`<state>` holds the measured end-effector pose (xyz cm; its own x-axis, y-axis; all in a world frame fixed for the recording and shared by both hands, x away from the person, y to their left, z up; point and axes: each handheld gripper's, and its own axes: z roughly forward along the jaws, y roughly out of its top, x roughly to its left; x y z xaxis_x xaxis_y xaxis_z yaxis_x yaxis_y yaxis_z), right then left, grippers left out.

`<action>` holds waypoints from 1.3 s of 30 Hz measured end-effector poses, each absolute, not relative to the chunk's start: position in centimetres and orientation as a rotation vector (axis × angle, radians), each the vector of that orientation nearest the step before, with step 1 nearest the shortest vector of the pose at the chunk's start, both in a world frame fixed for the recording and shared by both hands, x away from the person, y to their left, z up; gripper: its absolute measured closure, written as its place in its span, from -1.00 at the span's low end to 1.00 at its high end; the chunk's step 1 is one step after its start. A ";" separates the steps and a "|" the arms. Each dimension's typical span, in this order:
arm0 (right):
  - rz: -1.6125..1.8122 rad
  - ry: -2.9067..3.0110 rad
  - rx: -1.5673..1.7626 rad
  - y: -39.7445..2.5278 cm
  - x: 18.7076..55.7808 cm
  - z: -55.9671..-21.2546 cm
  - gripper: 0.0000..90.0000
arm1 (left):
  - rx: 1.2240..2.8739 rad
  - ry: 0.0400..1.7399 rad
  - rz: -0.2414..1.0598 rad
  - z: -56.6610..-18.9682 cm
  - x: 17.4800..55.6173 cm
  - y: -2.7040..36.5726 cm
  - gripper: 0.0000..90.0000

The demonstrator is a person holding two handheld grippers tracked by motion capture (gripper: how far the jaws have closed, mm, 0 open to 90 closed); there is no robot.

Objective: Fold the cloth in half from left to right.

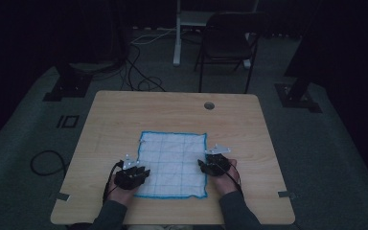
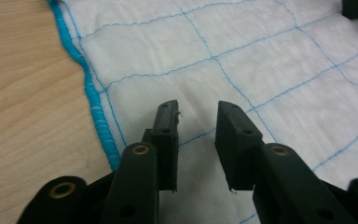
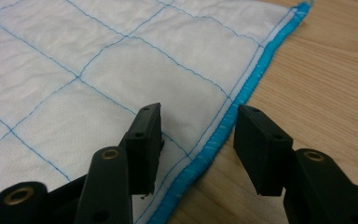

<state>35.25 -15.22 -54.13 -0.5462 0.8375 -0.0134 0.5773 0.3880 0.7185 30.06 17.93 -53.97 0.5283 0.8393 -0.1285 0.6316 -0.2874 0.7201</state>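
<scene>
We are looking down on a wooden table (image 1: 124, 115) where a white cloth (image 1: 172, 153) with a blue grid and a bright blue hem is lying flat, a little toward six o'clock from the table's middle.

We are holding the left gripper (image 1: 136, 168) at the cloth's eight o'clock side, over its left edge near the near corner. In the left gripper view, the left gripper (image 2: 196, 112) is showing its jaws spread apart with nothing between them; both tips are hovering over the white cloth (image 2: 242, 60), just inside the blue hem (image 2: 91, 98), which is running past at nine o'clock of the jaws. Whether the tips are touching the fabric, we cannot tell.

We are holding the right gripper (image 1: 213, 162) at the cloth's four o'clock side, on its right edge. In the right gripper view, the right gripper (image 3: 199, 112) is also standing spread wide: one jaw is sitting over the cloth (image 3: 98, 65), the other over bare table (image 3: 335, 93), and the blue hem (image 3: 242, 93) is running up between them toward one o'clock.

A cable hole (image 1: 209, 105) is lying at twelve o'clock of the cloth, well apart from it, and a dark folding chair (image 1: 227, 40) is standing beyond the table's far edge.
</scene>
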 end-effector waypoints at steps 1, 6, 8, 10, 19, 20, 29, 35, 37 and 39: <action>0.957 2.276 1.227 -15.3 35.3 -54.1 0.15 | 2.022 1.189 0.357 -53.9 30.0 18.0 0.51; 0.962 2.275 1.230 -15.3 35.3 -54.2 0.15 | 1.969 1.229 0.436 -52.9 30.5 18.9 0.49; 0.963 2.274 1.232 -15.3 35.4 -54.2 0.15 | 1.944 1.268 0.450 -52.6 31.1 19.4 0.49; 0.964 2.273 1.233 -15.3 35.4 -54.2 0.15 | 1.932 1.303 0.464 -52.6 31.8 19.7 0.48; 0.962 2.272 1.231 -15.3 35.3 -54.2 0.15 | 1.962 1.384 0.515 -53.9 33.7 19.4 0.41; 0.961 2.272 1.229 -15.4 35.3 -54.2 0.15 | 1.965 1.391 0.528 -53.9 33.7 19.4 0.41; 0.947 2.273 1.225 -15.5 35.1 -54.1 0.16 | 1.942 1.412 0.509 -53.9 33.2 19.7 0.37; 0.944 2.273 1.225 -15.5 35.0 -54.1 0.16 | 1.927 1.381 0.515 -54.2 32.3 18.6 0.23; 0.943 2.273 1.227 -15.5 35.0 -54.1 0.16 | 1.932 1.376 0.525 -54.2 32.1 18.3 0.20; 0.943 2.273 1.227 -15.5 34.9 -54.1 0.16 | 1.938 1.372 0.534 -54.2 32.0 18.2 0.18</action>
